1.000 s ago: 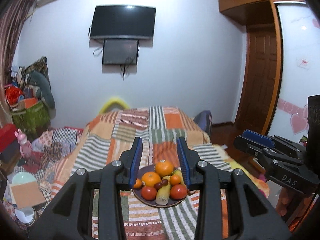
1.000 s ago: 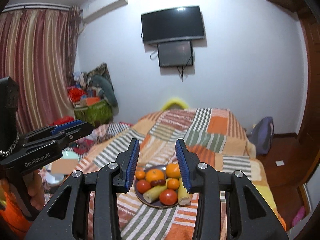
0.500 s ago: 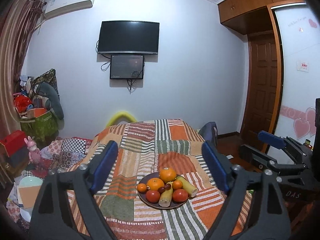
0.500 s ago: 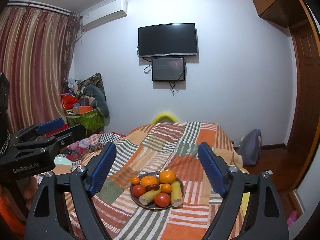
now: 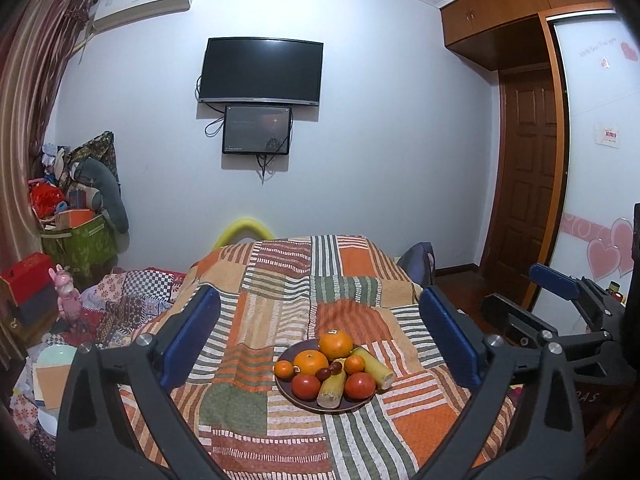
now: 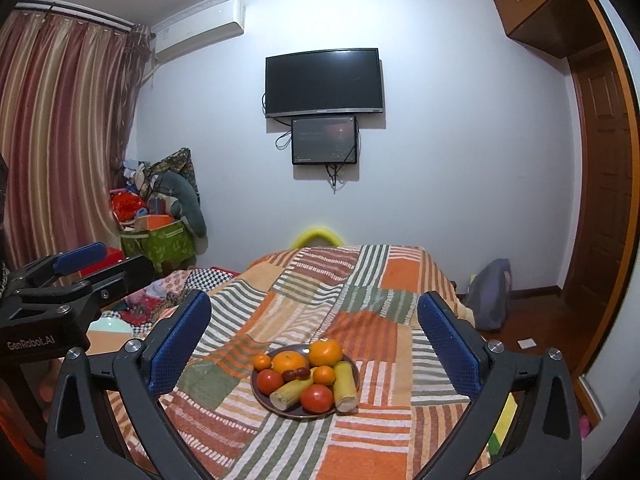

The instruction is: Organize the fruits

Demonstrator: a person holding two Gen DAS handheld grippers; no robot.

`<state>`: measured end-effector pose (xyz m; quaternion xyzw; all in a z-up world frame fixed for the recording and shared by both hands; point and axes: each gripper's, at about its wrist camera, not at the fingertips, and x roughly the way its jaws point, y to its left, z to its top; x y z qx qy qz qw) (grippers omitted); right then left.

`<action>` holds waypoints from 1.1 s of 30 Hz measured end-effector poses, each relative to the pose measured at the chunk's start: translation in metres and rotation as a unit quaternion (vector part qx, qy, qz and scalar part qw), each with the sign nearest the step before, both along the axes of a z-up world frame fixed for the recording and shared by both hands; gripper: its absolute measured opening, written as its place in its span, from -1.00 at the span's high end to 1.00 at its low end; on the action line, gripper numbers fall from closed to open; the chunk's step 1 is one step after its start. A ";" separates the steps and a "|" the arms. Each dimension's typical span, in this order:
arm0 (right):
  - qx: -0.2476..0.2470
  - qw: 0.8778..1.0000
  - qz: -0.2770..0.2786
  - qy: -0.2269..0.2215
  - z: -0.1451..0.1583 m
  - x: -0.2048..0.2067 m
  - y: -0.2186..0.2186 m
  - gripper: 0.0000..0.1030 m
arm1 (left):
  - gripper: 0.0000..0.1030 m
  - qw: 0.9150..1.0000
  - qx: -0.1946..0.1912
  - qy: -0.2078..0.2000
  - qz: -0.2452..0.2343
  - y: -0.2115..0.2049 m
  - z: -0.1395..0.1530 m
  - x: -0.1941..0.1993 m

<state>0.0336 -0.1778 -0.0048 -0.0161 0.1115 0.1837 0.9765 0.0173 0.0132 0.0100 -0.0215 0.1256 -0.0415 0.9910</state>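
Oranges, red tomatoes and yellow corn pieces (image 5: 334, 372) fill a dark round plate (image 6: 280, 407) on the striped patchwork bed (image 5: 280, 280). Both the left gripper (image 5: 320, 344) and right gripper (image 6: 314, 342) hover spread wide, grasping nothing. "GenRobot.AI" marks the left one's body.

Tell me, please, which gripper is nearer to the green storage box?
Left. The left gripper is on the side of the green storage box; the right gripper sits farther right.

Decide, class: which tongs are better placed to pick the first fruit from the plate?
Roughly even, slightly the right tongs: the plate sits nearly centred between its open jaws. In the left tongs view it lies a little off-centre.
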 end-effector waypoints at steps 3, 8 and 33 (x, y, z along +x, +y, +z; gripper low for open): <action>-0.002 1.000 0.001 0.000 0.001 -0.002 0.000 -1.00 | -0.97 1.000 0.003 0.000 0.002 0.000 -0.001 -0.001; 0.002 1.000 0.001 -0.001 0.000 -0.003 -0.001 -1.00 | -0.99 1.000 0.005 -0.001 0.006 -0.001 -0.002 -0.003; 0.013 1.000 -0.003 -0.006 0.006 -0.006 -0.009 -1.00 | -0.99 1.000 0.003 -0.003 0.003 -0.008 0.002 -0.005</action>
